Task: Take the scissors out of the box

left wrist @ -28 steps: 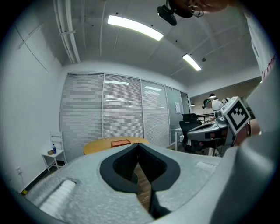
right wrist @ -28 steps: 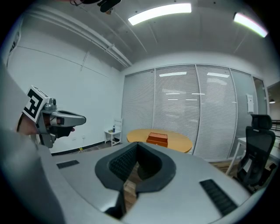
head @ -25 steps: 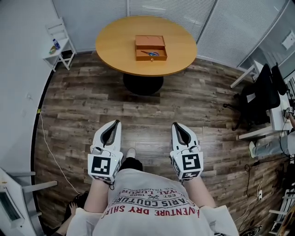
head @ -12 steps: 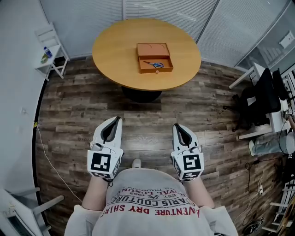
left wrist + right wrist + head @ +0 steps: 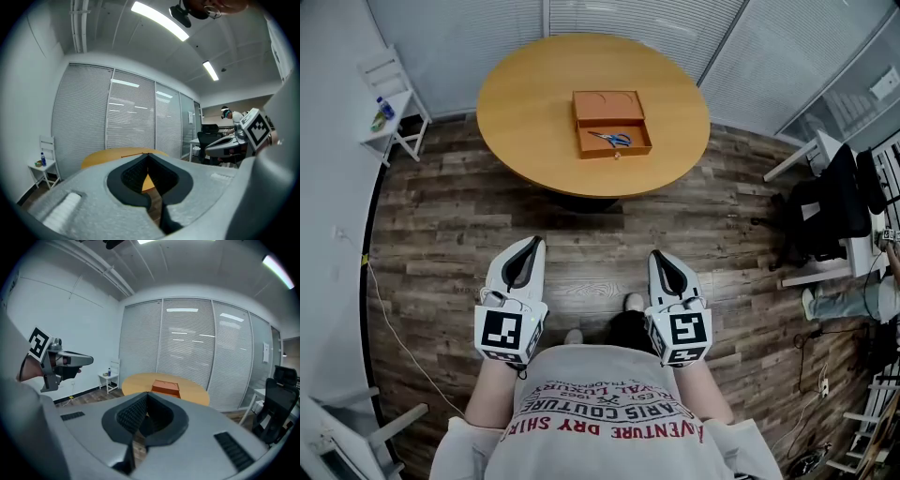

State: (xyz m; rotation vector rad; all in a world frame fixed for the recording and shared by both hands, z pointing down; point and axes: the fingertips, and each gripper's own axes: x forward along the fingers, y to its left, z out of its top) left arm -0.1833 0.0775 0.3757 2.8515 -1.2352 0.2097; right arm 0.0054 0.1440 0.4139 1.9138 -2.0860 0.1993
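Left tool (image 5: pixel 533 247) and right tool (image 5: pixel 657 254), jaws pressed together and empty, pointed toward the round wooden counter (image 5: pixel 525 94), apparently to reach blue-handled scissors (image 5: pixel 611 139) in its open orange box (image 5: pixel 614 151).

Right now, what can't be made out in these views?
Scissors: too small in the head view for detail; in the right gripper view the wall of the box hides them.
Box: in the left gripper view, largely behind the left claw.
Bottle label: too small, head view.

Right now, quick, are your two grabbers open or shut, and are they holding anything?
Left gripper: shut, holding nothing.
Right gripper: shut, holding nothing.
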